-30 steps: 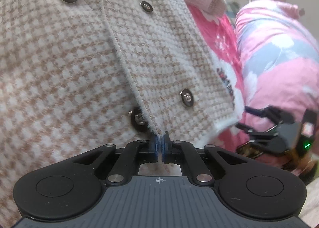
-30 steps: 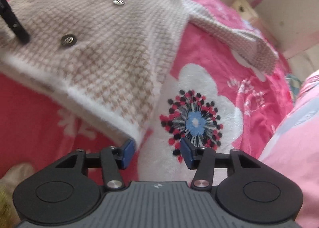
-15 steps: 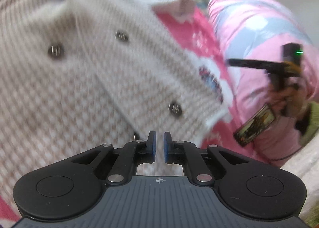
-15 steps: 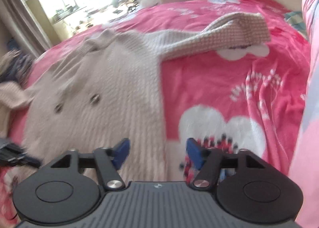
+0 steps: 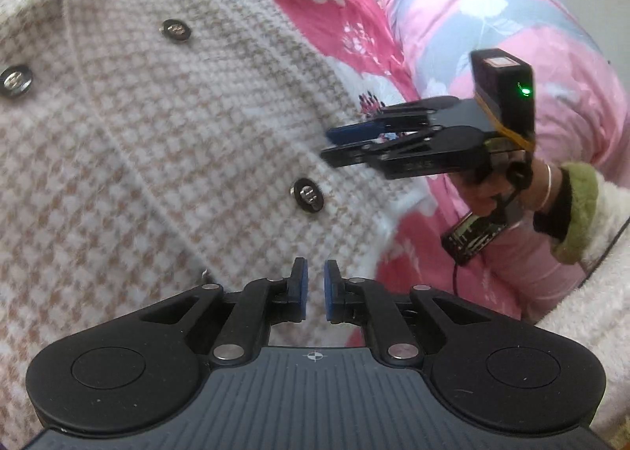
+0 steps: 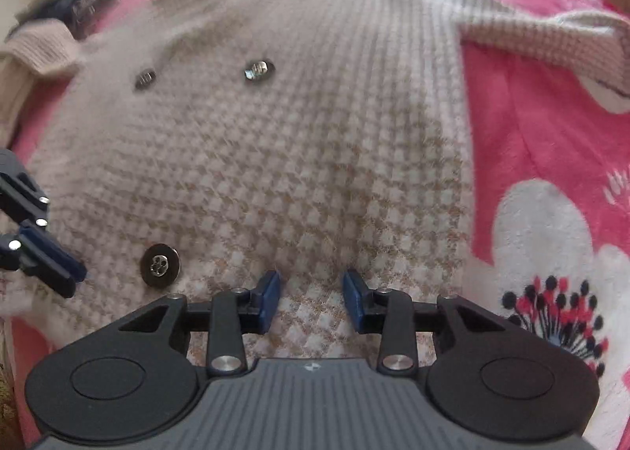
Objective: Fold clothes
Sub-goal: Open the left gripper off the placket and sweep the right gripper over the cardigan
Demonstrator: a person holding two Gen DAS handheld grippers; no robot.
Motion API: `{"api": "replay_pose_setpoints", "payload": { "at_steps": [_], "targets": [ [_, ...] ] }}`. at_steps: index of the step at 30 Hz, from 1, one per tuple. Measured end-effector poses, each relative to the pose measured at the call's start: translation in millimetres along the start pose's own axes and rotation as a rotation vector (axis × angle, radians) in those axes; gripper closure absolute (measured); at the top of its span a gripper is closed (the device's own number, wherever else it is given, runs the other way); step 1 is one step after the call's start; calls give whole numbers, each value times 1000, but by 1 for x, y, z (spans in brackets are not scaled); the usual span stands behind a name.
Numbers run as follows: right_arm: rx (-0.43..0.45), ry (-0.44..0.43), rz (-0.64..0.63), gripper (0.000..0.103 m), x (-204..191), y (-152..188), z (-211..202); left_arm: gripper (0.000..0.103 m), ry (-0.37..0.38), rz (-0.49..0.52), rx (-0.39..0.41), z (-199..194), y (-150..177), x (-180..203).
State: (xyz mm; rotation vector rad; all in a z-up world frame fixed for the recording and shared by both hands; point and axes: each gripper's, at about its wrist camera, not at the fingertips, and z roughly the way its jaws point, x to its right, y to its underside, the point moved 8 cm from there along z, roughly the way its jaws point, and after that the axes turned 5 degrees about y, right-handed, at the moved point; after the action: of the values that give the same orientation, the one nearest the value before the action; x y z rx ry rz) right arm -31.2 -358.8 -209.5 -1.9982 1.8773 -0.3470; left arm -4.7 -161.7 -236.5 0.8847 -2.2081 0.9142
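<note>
Closest to each camera are the gripper's own blue-padded fingers. On the left gripper (image 5: 315, 290) they stand a narrow gap apart, holding nothing, low over the hem end of the cardigan (image 5: 157, 158). On the right gripper (image 6: 311, 298) they are spread wider, also empty, just above the knit near the same end.

Both views show the cardigan, a cream and tan houndstooth knit with metal buttons (image 6: 159, 266), lying front-up and spread on a pink floral bedspread (image 6: 551, 158). Its long axis runs away from both grippers, hem nearest, collar farthest. From the right gripper the body lies straight ahead and to the left, with its side edge just right of the fingers. One sleeve (image 6: 551, 40) stretches out sideways to the right, far up near the shoulder. The other sleeve's cuff (image 6: 39, 44) lies at far left.

Seen from the left wrist, the right gripper hovers over the cardigan's right edge, a hand (image 5: 500, 190) gripping its handle. The right gripper is nearer that edge and the outstretched sleeve; the left is nearer the button line and hem.

With the sleeves out and the body flat, no fold shows. Any fold across would likely turn on that right edge.

Beyond lies a pink quilt (image 5: 512, 16).
</note>
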Motion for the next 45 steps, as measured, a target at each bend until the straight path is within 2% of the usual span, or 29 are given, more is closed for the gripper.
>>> {"api": "replay_pose_setpoints", "payload": {
  "at_steps": [6, 8, 11, 14, 17, 22, 24, 26, 27, 30, 32, 35, 37, 39, 41, 44, 45],
  "targets": [
    [102, -29, 103, 63, 8, -12, -31, 85, 11, -53, 76, -20, -11, -14],
    [78, -15, 127, 63, 14, -5, -27, 85, 29, -58, 96, -21, -15, -14],
    [43, 6, 163, 64, 23, 6, -21, 85, 30, -32, 84, -11, -18, -9],
    [26, 18, 204, 63, 32, 12, -17, 85, 16, -7, 32, 2, -10, -7],
    [108, -20, 217, 63, 34, -21, -19, 85, 11, 4, -8, 9, -1, -7],
    [93, 13, 211, 67, 60, -28, -2, 85, 14, -17, -13, 12, 6, -10],
    [87, 26, 209, 74, 71, -31, 5, 85, 13, -30, -10, 10, 8, -12],
    [91, 35, 211, 74, 79, -37, 10, 85, 13, -34, -9, 8, 9, -12],
    [115, 28, 222, 71, 78, -45, 6, 85, 14, -36, -9, 8, 9, -12],
    [160, 10, 197, 71, 69, -76, 15, 85, 19, -46, -10, 10, 9, -13],
    [141, 49, 140, 74, 70, -89, 35, 85, 18, -48, -10, 9, 10, -14],
    [109, 92, 135, 81, 86, -99, 58, 85, 17, -52, -10, 9, 11, -14],
    [141, 101, 197, 78, 92, -114, 44, 85, 16, -53, -10, 8, 12, -14],
    [191, 82, 193, 78, 91, -128, 32, 85, 15, -54, -12, 7, 13, -14],
    [179, 73, 169, 78, 87, -140, 46, 85, 13, -54, -14, 7, 14, -14],
    [149, 140, 136, 88, 99, -158, 86, 85, 5, -47, -13, 8, 14, -13],
    [164, 143, 169, 95, 108, -166, 91, 85, 1, -42, -12, 8, 14, -12]
  ]
}}
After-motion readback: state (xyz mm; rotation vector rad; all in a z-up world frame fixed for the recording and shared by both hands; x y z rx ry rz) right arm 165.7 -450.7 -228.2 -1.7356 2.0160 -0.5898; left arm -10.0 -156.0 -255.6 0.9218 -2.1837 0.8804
